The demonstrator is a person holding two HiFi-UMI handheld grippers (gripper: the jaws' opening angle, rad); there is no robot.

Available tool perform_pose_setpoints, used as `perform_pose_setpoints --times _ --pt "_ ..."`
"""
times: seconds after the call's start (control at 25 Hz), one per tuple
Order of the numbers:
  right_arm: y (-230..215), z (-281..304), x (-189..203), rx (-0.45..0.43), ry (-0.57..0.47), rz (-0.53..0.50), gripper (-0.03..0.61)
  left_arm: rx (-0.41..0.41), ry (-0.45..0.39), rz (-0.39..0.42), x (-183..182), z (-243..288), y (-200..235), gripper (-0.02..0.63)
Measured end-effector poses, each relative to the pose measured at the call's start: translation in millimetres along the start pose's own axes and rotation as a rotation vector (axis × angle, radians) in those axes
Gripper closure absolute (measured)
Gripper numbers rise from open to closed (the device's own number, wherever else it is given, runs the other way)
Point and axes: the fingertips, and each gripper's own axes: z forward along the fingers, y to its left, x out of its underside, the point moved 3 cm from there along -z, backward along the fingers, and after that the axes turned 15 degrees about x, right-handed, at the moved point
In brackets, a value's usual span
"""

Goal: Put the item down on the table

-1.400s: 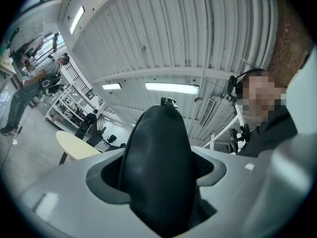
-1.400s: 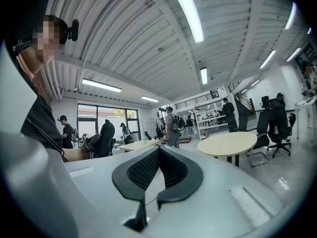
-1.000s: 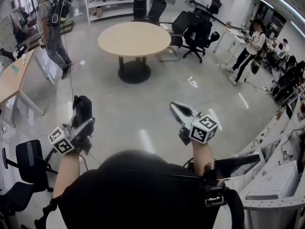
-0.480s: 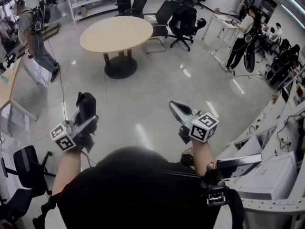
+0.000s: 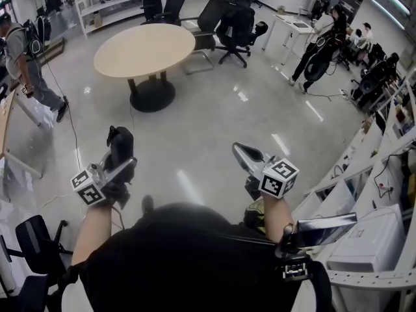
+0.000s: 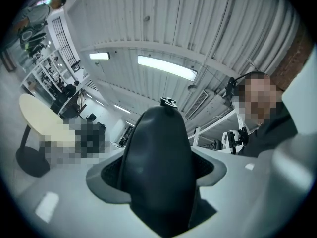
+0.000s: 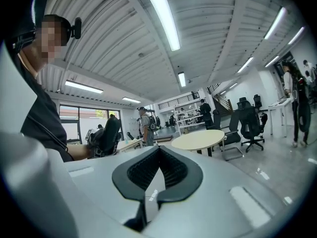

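A black rounded item (image 5: 121, 145) with a small cap on top stands upright in my left gripper (image 5: 120, 160), which is shut on it. In the left gripper view the item (image 6: 158, 167) fills the gap between the grey jaws and hides the pads. My right gripper (image 5: 242, 153) is held at the same height to the right, shut and empty; its dark pads (image 7: 157, 170) meet. Both are over bare floor. The round beige table (image 5: 144, 47) stands several steps ahead, to the left of centre, with nothing on its top, and it also shows as a table (image 7: 198, 140) in the right gripper view.
Black office chairs (image 5: 231, 25) stand behind the table. A person with a backpack (image 5: 26, 64) walks at the left by a desk (image 5: 5, 125). People (image 5: 318, 44) stand at the back right. White desks (image 5: 377, 239) line the right side. A black chair (image 5: 39, 246) sits at my lower left.
The round table has drifted left in the head view as I walk on. Both grippers keep their pose, and the left one still holds the black item.
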Motion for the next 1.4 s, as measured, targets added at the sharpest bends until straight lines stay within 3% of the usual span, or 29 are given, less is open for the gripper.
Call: perform_pose_setpoints --times 0.28,0.72,0.96,1.24,1.4 --pt "2 86 -12 0.064 0.003 -0.022 0.565 0.055 -0.033 -0.025 -28 -24 95 0.261" --pt "57 302 -57 0.004 -0.009 -0.068 0.565 0.039 -0.044 0.005 -133 -105 257 0.261" --pt "81 365 -61 -0.033 0.025 -0.079 0.565 -0.005 -0.052 -0.007 -159 -143 295 0.261" --pt "23 432 -61 -0.063 0.044 -0.060 0.565 -0.057 -0.051 -0.018 -152 -121 368 0.261" --pt "-37 470 -65 -0.098 0.053 -0.045 0.565 -0.087 -0.043 -0.003 -146 -80 411 0.261"
